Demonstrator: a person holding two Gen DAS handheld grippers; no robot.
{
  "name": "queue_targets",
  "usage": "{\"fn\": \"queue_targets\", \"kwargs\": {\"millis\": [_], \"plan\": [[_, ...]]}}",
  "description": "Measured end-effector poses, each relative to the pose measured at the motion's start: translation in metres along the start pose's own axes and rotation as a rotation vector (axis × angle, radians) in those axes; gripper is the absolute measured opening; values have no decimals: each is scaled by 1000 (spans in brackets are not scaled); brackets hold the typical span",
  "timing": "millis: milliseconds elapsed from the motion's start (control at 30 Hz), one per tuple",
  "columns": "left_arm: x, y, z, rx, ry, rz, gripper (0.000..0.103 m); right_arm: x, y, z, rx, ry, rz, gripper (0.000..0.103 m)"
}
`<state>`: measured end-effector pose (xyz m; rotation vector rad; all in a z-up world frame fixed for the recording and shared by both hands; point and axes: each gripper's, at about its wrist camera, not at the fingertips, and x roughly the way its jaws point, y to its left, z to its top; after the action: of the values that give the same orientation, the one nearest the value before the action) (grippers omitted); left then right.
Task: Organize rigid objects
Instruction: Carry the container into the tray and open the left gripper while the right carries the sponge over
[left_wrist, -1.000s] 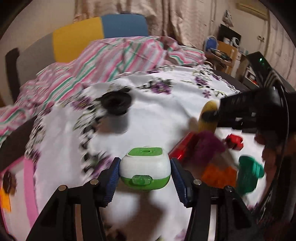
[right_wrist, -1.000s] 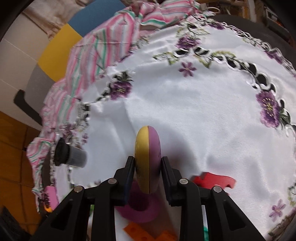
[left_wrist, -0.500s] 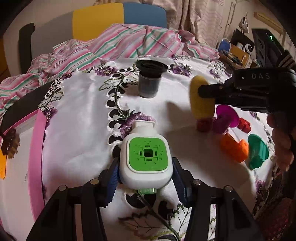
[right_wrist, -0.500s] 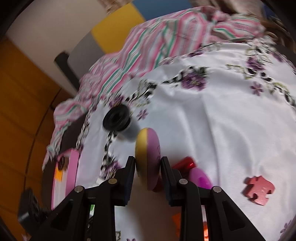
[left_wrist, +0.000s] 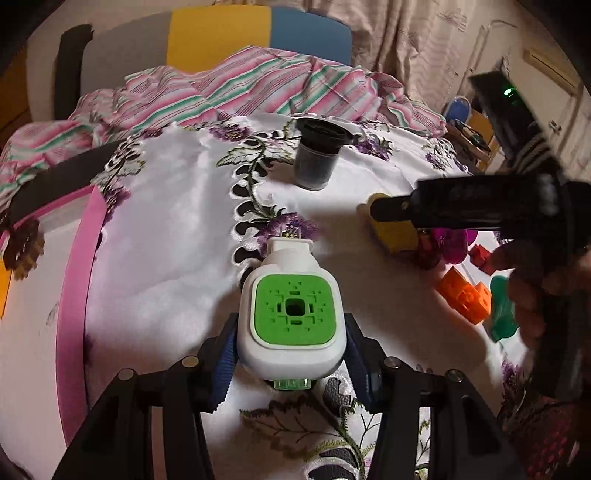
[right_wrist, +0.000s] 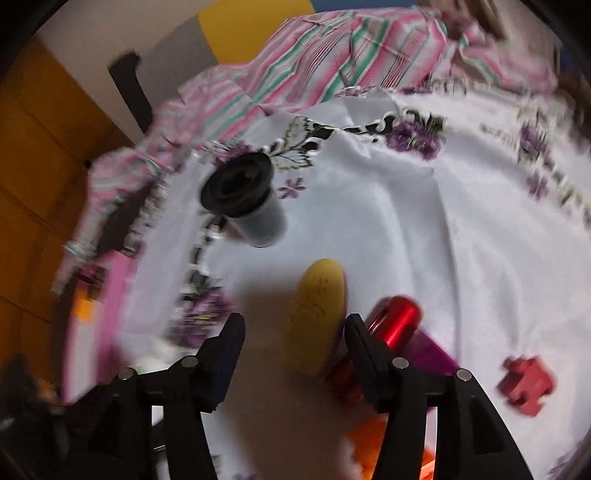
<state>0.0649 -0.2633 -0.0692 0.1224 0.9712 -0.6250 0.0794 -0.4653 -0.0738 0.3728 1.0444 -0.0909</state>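
Floral tablecloth (left_wrist: 173, 206) | left gripper (left_wrist: 291, 354) clamps plug-in device (left_wrist: 293, 314); right gripper (right_wrist: 293, 343) spread around disc (right_wrist: 314, 317)

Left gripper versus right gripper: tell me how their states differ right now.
The left gripper is shut on the white and green plug-in device, its pads pressing both sides; the right gripper is open, with gaps around the yellow disc. The device lies flat with its green face up; the disc stands on edge. Both sit over the white embroidered tablecloth.
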Motion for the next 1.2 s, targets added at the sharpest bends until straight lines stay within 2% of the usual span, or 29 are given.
{"fn": "queue_targets", "kwargs": {"millis": [133,167,233,300,400,533,800,967,1200], "plan": [[-6,4,5,-36,-12,-4,54,10,6,1,-43,19,-52,57],[-6,3,6,-27,-11,-4,54,12,8,0,-67,28,-71,55],[-1,1,7,-6,5,-3,53,17,10,-3,-98,51,-95,44],[1,1,6,10,12,1,53,16,11,-4,-110,45,-100,44],[-2,5,4,-2,3,-12,53,14,6,-5,-86,41,-78,43],[-9,19,1,-73,-4,-53,53,7,4,-5,-66,20,-48,43],[-43,45,-1,-147,-76,-93,53,5,15,-8,-91,19,-33,43],[-65,68,-3,-196,-115,-82,53,-1,24,-11,-89,8,7,43],[-90,123,-12,-281,-154,-8,53,-1,61,-24,-99,30,74,43]]}}
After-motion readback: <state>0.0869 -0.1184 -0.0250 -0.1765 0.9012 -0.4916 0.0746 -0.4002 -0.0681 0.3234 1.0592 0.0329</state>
